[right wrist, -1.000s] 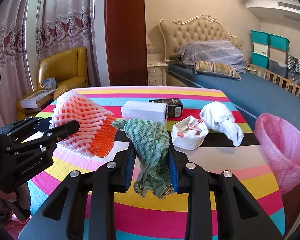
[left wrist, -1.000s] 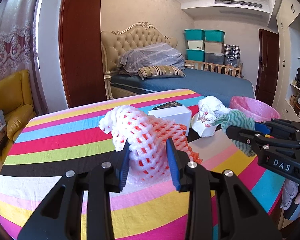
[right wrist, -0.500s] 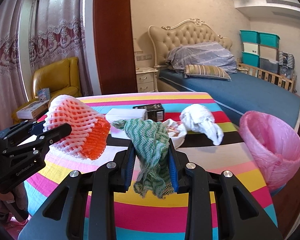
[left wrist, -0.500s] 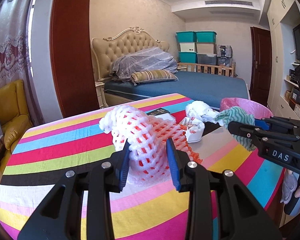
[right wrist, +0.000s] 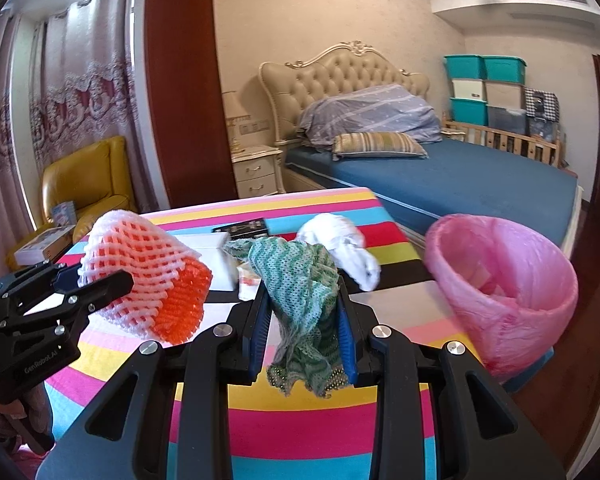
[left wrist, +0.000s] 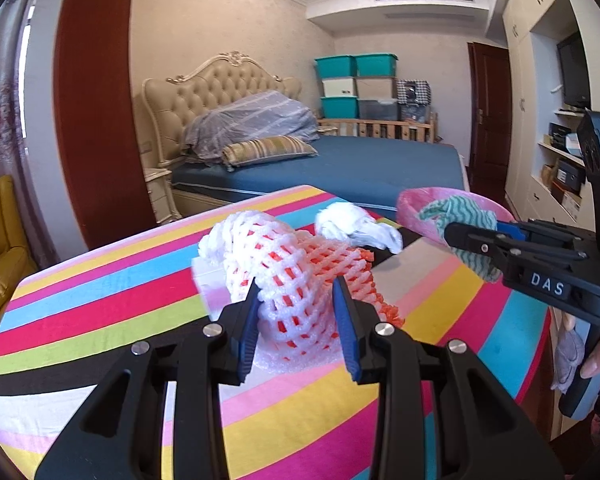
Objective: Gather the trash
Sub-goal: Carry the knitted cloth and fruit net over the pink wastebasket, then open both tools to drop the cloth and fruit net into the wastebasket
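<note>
- Bedroom setting: striped table (right wrist: 332,420) in rainbow bands up front, blue bed (right wrist: 480,188) with tufted headboard behind, yellow armchair (right wrist: 88,188) by the curtains, teal storage bins (left wrist: 356,66) stacked at the far wall.
- Left hand-held gripper (left wrist: 298,320) pinching a white-and-orange foam fruit net (left wrist: 296,276), raised off the table, blue pads pressed into both its sides.
- Right hand-held gripper (right wrist: 303,332) clamped on a green knit mesh rag (right wrist: 304,292); loose end droops below the pads.
- Pink-lined trash bin (right wrist: 508,292) just past the table's right edge, some scraps inside; rag near it, not over the opening as far as the right wrist view shows.
- On the table behind: crumpled white tissue (right wrist: 344,248), white box (right wrist: 216,256), black box (right wrist: 248,227), small wrapper partly hidden by the rag.
- Fingers (left wrist: 598,354) on the right handle at frame edge.
</note>
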`<action>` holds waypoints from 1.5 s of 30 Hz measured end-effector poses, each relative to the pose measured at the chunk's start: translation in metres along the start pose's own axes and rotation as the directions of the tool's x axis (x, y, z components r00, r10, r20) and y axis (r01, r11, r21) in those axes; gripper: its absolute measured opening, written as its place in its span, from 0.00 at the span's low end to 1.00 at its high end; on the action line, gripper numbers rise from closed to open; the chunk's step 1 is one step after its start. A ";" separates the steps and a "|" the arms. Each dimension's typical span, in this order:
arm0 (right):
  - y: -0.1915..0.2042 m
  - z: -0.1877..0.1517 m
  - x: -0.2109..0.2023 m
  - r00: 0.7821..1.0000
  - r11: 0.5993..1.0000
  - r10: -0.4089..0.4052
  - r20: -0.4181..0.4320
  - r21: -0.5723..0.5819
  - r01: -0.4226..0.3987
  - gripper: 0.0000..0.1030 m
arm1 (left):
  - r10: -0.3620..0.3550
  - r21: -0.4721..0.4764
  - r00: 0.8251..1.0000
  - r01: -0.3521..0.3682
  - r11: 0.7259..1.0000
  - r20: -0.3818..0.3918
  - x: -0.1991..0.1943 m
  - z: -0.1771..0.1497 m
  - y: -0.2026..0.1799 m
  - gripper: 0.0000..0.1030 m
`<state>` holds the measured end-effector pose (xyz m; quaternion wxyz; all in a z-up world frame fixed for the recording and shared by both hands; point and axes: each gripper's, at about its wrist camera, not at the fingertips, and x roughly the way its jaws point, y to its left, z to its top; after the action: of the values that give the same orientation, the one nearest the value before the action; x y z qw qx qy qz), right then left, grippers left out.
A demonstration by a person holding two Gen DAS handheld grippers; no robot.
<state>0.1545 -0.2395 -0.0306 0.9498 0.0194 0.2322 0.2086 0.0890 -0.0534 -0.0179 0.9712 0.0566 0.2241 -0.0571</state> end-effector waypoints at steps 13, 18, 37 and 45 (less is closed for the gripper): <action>-0.075 -0.002 -0.007 0.991 0.988 -0.135 0.000 0.083 0.134 0.29 | -0.122 0.096 0.992 0.124 0.988 -0.023 0.048 0.027 -0.062 0.33; -0.107 0.000 -0.009 0.980 0.976 -0.201 -0.004 0.083 0.201 0.29 | -0.177 0.118 0.984 0.179 0.977 -0.028 0.073 0.044 -0.089 0.33; -0.220 0.025 0.044 0.950 0.948 -0.305 -0.064 0.078 0.310 0.30 | -0.302 0.081 0.949 0.309 0.948 -0.094 0.214 0.137 -0.172 0.35; -0.253 0.031 0.065 0.962 0.960 -0.268 -0.049 0.075 0.271 0.43 | -0.330 0.077 0.938 0.338 0.938 -0.105 0.251 0.145 -0.194 0.56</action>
<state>0.3189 -0.4418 -0.0654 0.9631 0.0219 0.2592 0.0683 0.3492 -0.2855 -0.0160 0.9326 0.0659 0.2710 -0.2291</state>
